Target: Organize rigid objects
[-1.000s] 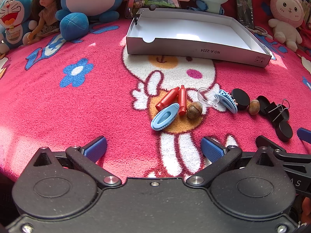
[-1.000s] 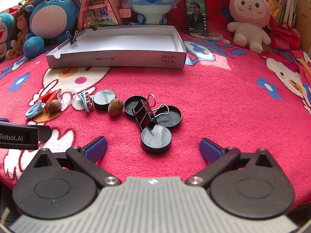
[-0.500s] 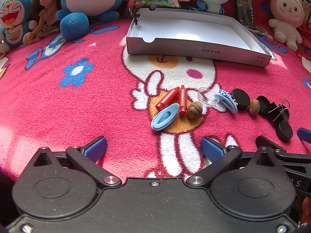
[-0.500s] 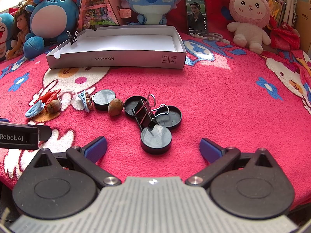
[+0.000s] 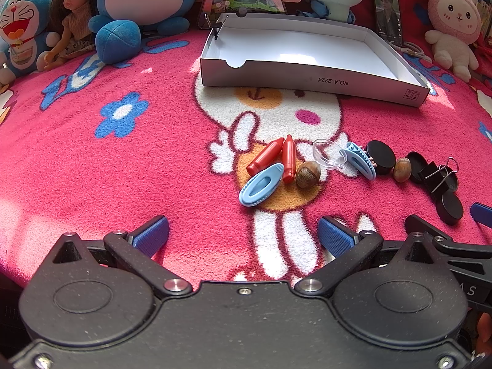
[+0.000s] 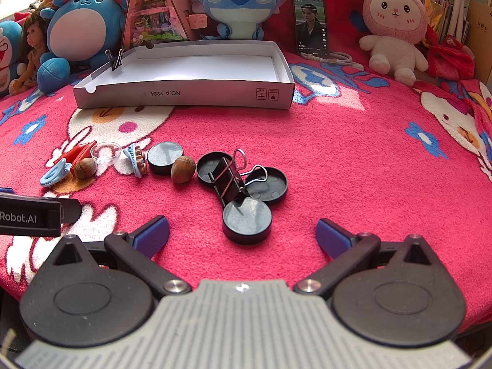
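Small items in a row at mid-frame on the pink blanket: blue clip, two red crayons, nuts, clear cup, black lids, binder clip. White box, empty, upper centre, with plush toys behind it. Left gripper and right gripper, lower frame: fingers spread wide, holding nothing.

Fluffy fleece blanket, matt cardboard box

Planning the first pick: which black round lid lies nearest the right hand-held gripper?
The closed-side-up lid directly before the right hand-held gripper; the others lie farther back.
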Demonstrator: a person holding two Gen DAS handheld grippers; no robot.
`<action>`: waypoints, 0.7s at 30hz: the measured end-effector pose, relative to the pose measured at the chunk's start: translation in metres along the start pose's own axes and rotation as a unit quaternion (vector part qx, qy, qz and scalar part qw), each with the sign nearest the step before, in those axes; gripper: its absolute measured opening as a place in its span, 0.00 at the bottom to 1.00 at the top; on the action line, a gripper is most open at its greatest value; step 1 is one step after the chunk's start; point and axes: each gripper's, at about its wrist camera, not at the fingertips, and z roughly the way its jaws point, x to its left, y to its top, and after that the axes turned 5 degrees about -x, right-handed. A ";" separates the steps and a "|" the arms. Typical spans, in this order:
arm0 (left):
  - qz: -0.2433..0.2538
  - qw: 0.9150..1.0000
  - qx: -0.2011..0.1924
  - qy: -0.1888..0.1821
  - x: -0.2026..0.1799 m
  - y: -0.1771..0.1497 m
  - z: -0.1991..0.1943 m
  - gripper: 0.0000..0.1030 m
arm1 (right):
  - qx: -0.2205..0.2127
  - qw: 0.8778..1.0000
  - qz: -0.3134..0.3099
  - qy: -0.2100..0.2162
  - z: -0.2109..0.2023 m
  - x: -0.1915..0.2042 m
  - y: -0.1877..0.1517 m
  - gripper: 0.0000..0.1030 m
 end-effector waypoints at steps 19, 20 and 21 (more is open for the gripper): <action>0.034 0.998 -0.031 -0.033 0.008 -0.007 -0.002 1.00 | -0.023 0.999 -0.015 0.023 -0.001 -0.005 -0.006 1.00; 0.038 0.998 -0.042 -0.038 0.010 -0.011 -0.003 1.00 | -0.028 0.999 -0.015 0.021 -0.001 -0.004 -0.006 1.00; 0.040 0.997 -0.054 -0.044 0.013 -0.015 -0.005 1.00 | -0.033 0.999 -0.014 0.019 -0.001 -0.003 -0.007 1.00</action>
